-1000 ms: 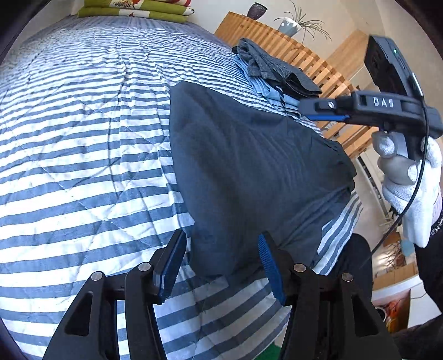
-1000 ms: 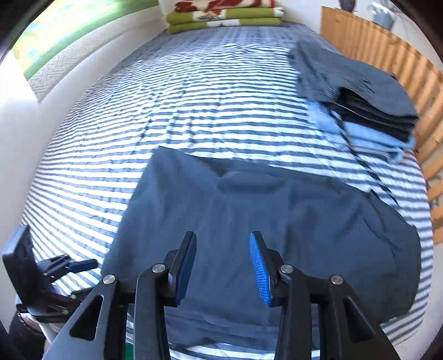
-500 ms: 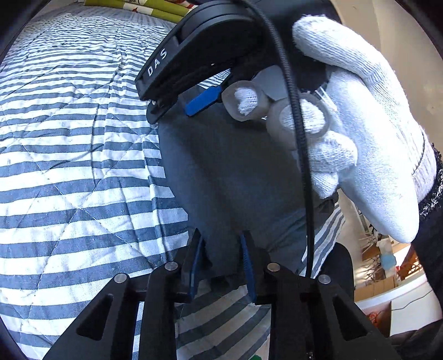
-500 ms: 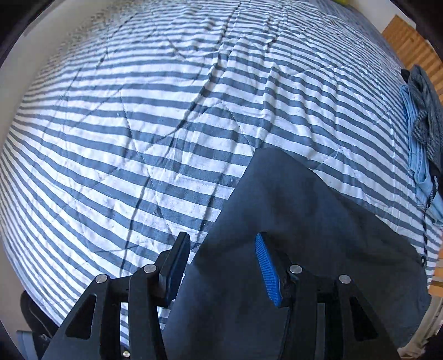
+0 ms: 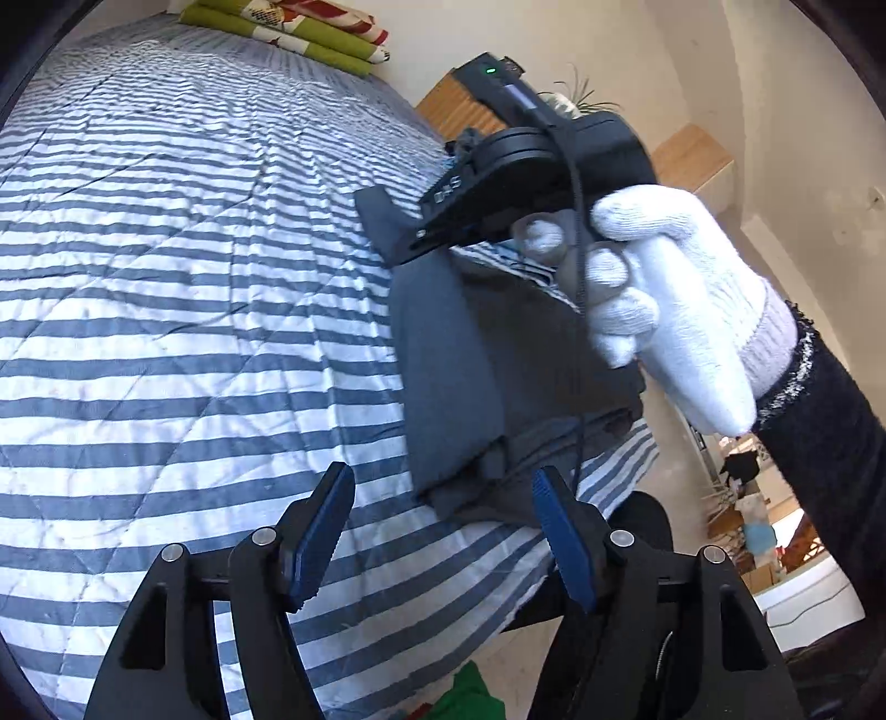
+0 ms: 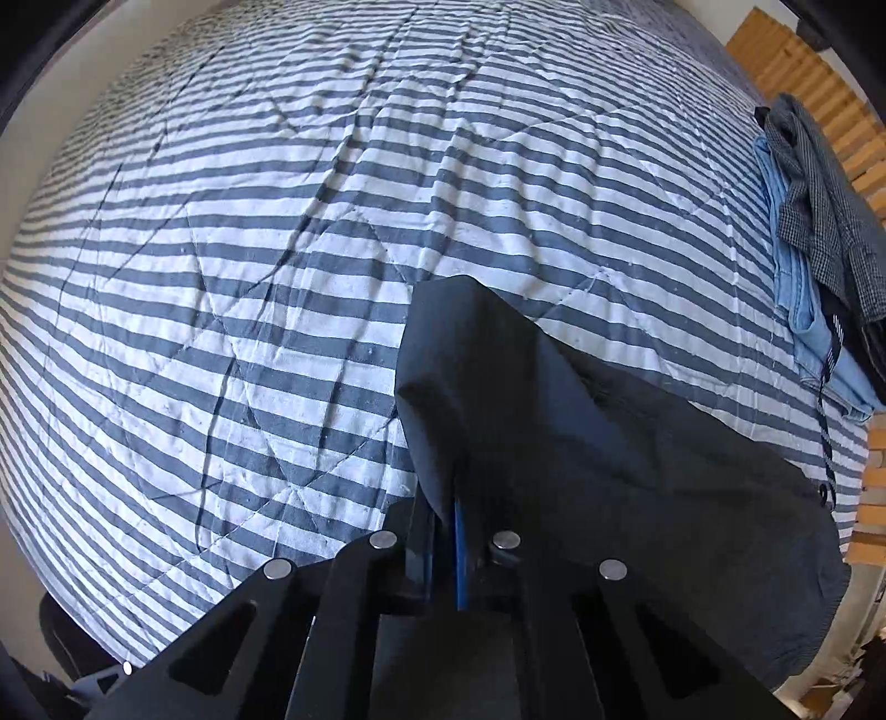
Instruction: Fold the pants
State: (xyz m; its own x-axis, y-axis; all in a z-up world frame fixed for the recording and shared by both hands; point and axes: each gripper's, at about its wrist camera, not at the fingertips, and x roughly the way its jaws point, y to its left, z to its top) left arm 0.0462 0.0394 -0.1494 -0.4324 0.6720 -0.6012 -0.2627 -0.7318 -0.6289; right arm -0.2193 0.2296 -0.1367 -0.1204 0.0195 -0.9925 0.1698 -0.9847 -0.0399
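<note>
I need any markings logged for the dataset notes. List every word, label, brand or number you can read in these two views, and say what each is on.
White letters on the black body of the right gripper, left wrist view: blurred and foreshortened, not readable.
Small white mark on a dark garment in the pile of folded clothes, right wrist view: too small to read.
Dark pants, striped quilt: no text.

Bed with quilted blue-and-white striped cover (image 5: 166, 288), diamond stitching, lit by bright daylight. Folded green, red and white patterned cushions (image 5: 288, 30) stacked at its far end against a cream plaster wall (image 5: 775, 83). Slatted light-wood panel (image 6: 814, 72) along the bed's far side. Light-wood shelf (image 5: 692, 158) on the wall; spiky green potted plant (image 5: 581, 102) beside it.
</note>
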